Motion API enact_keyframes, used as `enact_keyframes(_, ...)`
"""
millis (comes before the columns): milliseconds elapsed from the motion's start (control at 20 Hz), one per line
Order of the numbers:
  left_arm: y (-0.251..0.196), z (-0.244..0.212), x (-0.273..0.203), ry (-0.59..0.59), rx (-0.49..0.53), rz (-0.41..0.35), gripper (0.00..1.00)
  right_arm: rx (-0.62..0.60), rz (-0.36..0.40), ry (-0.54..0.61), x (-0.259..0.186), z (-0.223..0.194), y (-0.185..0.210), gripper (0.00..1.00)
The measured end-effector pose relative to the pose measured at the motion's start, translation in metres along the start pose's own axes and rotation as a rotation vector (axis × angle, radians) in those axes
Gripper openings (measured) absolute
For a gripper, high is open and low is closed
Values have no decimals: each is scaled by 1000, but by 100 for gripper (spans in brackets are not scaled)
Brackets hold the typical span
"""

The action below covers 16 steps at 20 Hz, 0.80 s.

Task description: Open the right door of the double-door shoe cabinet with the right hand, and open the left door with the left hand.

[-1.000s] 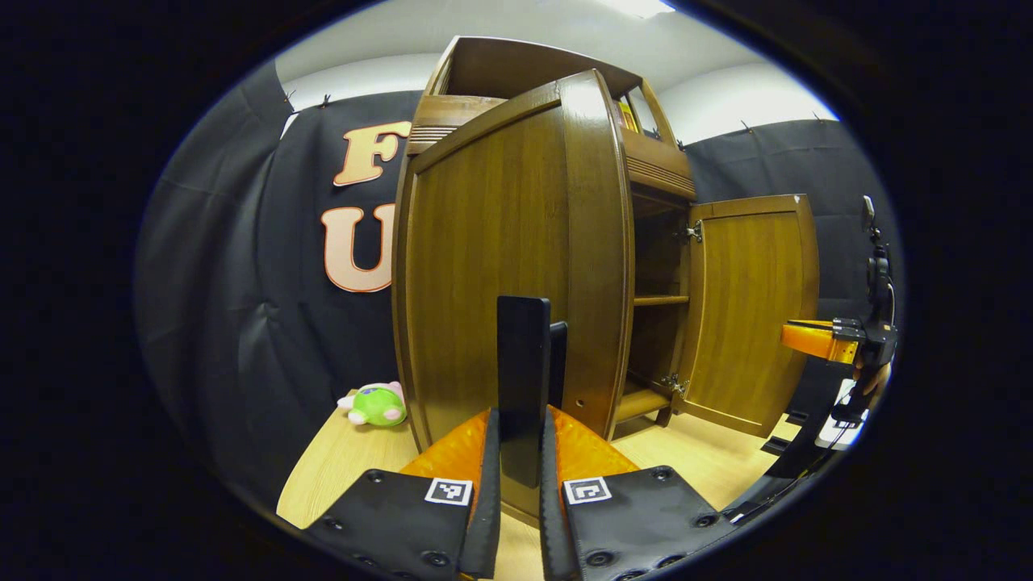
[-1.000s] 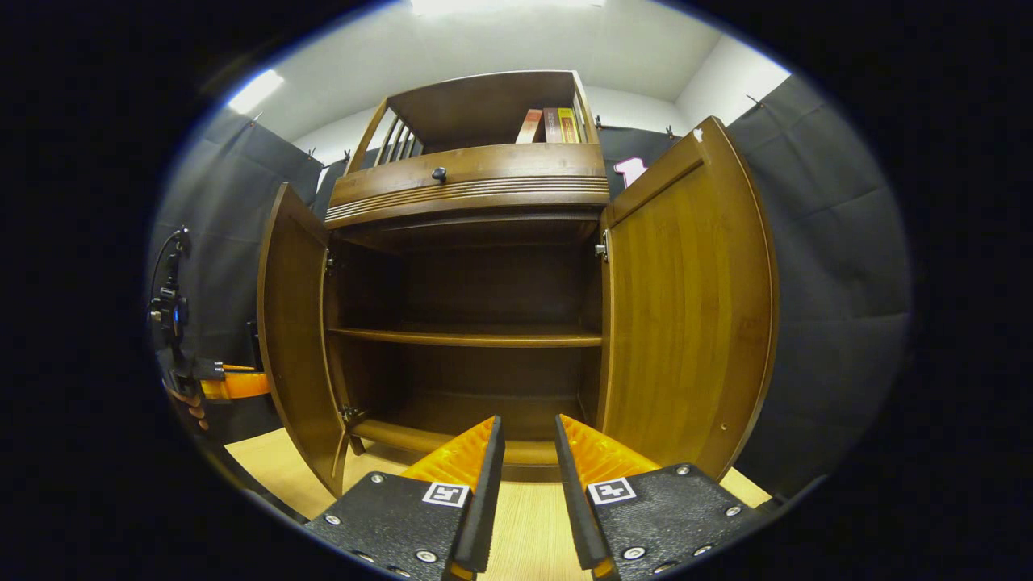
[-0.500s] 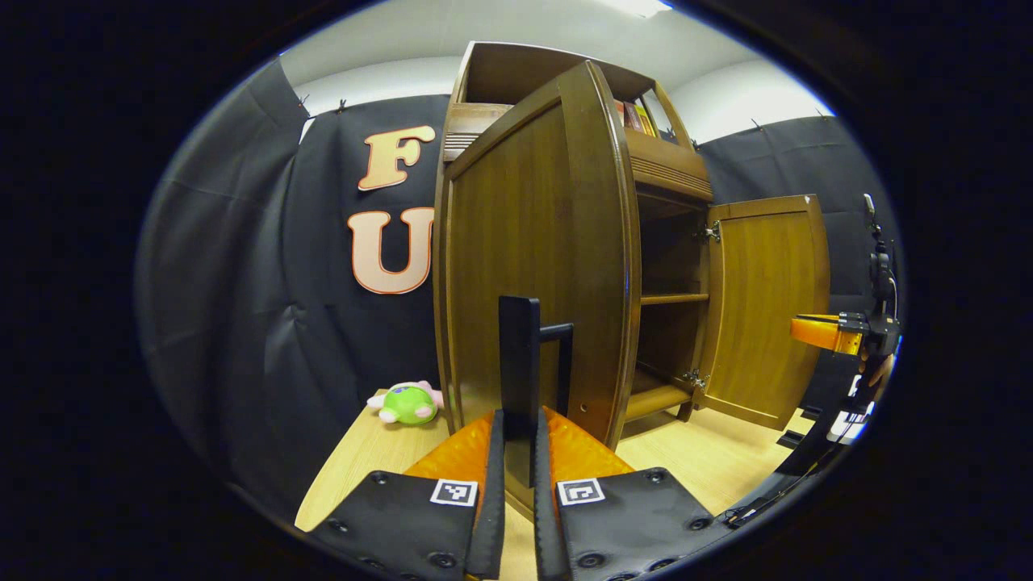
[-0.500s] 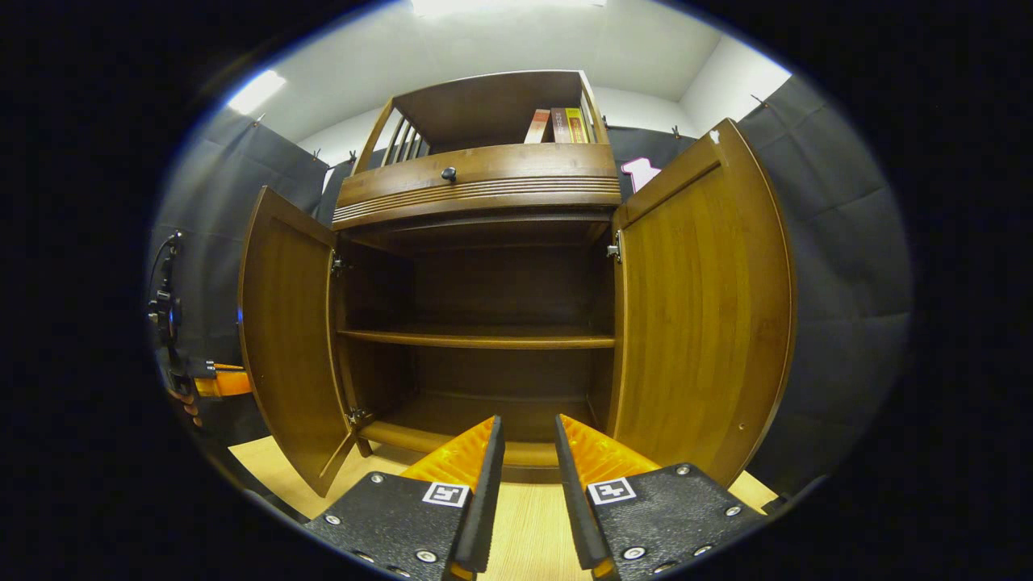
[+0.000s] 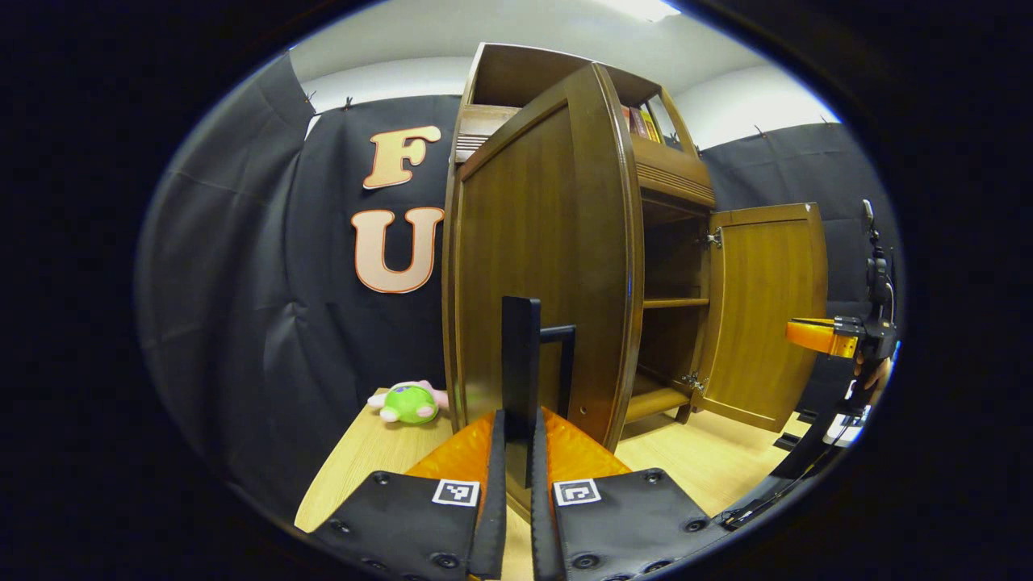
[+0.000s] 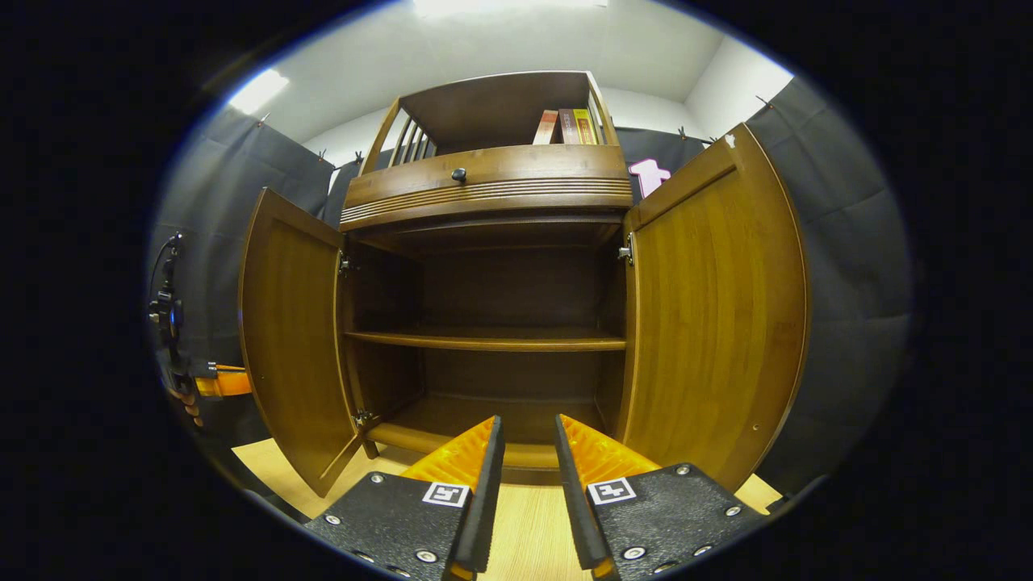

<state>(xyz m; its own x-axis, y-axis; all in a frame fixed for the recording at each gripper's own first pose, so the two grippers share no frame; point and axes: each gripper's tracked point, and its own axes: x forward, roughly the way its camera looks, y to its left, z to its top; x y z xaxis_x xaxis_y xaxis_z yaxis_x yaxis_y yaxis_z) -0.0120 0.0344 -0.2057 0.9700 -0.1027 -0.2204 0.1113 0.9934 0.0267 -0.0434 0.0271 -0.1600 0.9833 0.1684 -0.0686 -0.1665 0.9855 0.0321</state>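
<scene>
Standing on the wooden table, the shoe cabinet has both doors swung wide; its two inner shelves look bare, with books in the top rack. The left gripper clamps the left door's handle. The right gripper hangs slightly parted, holding nothing.

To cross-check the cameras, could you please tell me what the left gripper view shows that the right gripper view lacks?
Left gripper view: a green plush toy and the black door handle that the left gripper is shut on. Right gripper view: the drawer knob and the cabinet's back panel, past the open right gripper. Shared: left door and right door, both open, the middle shelf and the books.
</scene>
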Motion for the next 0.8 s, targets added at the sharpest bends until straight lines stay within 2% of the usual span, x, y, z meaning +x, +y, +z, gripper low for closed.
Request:
enact_keyframes(50, 2, 0, -2, -1, -2, 1, 19, 0, 1, -1, 1, -1, 1, 39)
enact_keyframes(200, 6, 1, -4, -6, -4, 5, 19, 0, 5, -2, 0, -1, 4, 39)
enact_keyframes(250, 8, 0, -5, -6, 2, 7, 19, 2, 6, -2, 0, 0, 5, 29)
enact_keyframes(300, 9, 0, -4, -5, 3, 8, 19, 3, 6, -2, 0, 0, 5, 40)
enact_keyframes(800, 29, 2, -11, -12, -22, 26, 19, -3, 10, -4, 1, 0, 9, 39)
